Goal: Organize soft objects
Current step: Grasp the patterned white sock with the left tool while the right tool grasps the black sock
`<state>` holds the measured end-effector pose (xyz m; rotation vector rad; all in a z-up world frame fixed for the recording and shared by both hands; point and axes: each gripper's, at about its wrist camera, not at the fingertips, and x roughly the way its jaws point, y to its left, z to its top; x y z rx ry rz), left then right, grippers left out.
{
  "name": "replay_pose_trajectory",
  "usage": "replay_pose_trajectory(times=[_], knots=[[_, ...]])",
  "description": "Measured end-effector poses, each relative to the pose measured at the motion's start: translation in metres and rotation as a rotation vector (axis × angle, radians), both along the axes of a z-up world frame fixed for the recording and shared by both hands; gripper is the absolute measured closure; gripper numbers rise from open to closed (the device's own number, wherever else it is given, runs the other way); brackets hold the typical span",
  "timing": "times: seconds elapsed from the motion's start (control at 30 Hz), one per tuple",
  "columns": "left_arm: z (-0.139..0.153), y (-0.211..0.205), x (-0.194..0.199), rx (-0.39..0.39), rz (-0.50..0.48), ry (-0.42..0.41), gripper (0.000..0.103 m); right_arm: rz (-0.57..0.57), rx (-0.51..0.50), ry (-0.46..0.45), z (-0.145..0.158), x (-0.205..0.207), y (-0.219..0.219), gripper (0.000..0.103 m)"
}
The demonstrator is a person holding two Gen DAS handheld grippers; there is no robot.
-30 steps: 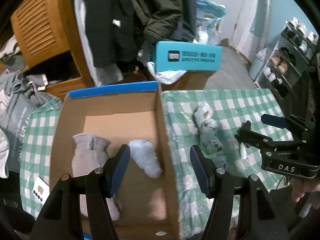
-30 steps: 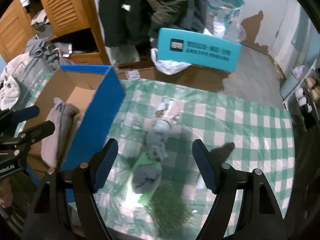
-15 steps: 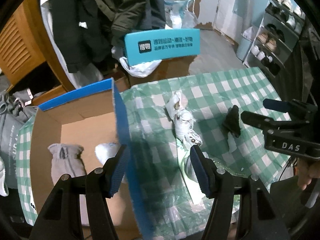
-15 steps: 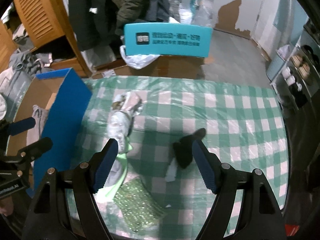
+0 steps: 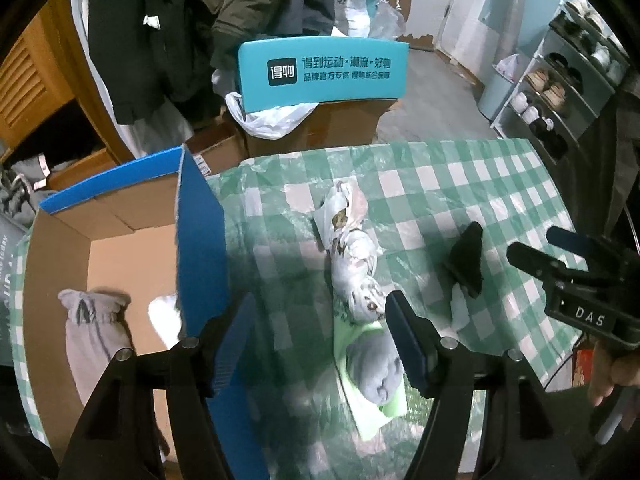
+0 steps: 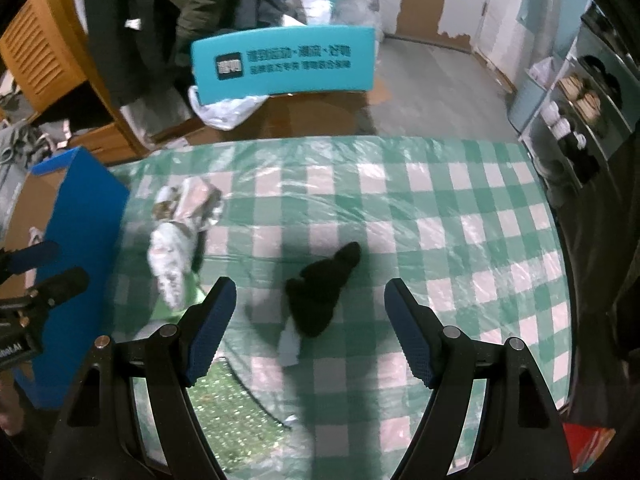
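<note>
My left gripper (image 5: pixel 320 340) hangs over the green checked tablecloth (image 5: pixel 440 184), just right of the blue wall of a cardboard box (image 5: pixel 200 240). Its jaws are opening with nothing gripped. A rolled grey sock (image 5: pixel 372 368) on a green sheet lies by its right finger. A white patterned sock (image 5: pixel 356 264) stretches out beyond it. Inside the box lie a grey glove (image 5: pixel 92 336) and a pale sock (image 5: pixel 164 312). My right gripper (image 6: pixel 310 332) stands open above a black sock (image 6: pixel 320 292) with a white tag. The patterned sock (image 6: pixel 176 240) is to its left.
A teal printed box (image 5: pixel 320 72) and a white plastic bag (image 5: pixel 272 120) stand on cartons behind the table. Dark coats (image 5: pixel 180 20) hang at the back left, and a shoe rack (image 5: pixel 560 88) is on the right. A glittery green pad (image 6: pixel 228 412) lies at the table's near edge.
Both grippers have moved to the right and lower. The left went from above the box's inside to the cloth beside it. The right went from the patterned sock to the black sock.
</note>
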<state>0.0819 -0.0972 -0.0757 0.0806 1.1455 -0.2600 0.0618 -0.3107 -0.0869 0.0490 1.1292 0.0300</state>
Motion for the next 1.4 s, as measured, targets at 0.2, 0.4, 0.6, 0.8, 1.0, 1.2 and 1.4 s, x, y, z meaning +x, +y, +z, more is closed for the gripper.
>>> replay_pose_trajectory(times=[0.2,0.4,0.6,0.8,1.0,1.2,1.4], knots=[[-0.015,-0.01,0.016,0.013,0.006,0.019,0.034,-0.038,0.011,0.047,-0.025,0.012,-0.013,0.026],[-0.027,-0.018,0.027,0.022,-0.002,0.043,0.033,-0.054,0.006,0.102,-0.056,0.024,-0.018,0.026],[-0.038,-0.025,0.038,0.05,-0.002,0.058,0.031,-0.068,0.014,0.145,-0.075,0.032,-0.021,0.026],[-0.05,-0.033,0.047,0.044,0.001,0.088,0.031,-0.067,0.021,0.162,-0.082,0.037,-0.02,0.026],[-0.068,-0.044,0.054,0.064,-0.005,0.126,0.031,-0.044,0.002,0.179,-0.091,0.039,-0.014,0.026],[-0.072,-0.048,0.052,0.015,-0.029,0.125,0.045,0.006,-0.006,0.176,-0.091,0.04,-0.006,0.051],[-0.069,-0.049,0.047,0.032,-0.069,0.101,0.07,0.012,-0.05,0.154,-0.085,0.04,-0.004,0.07]])
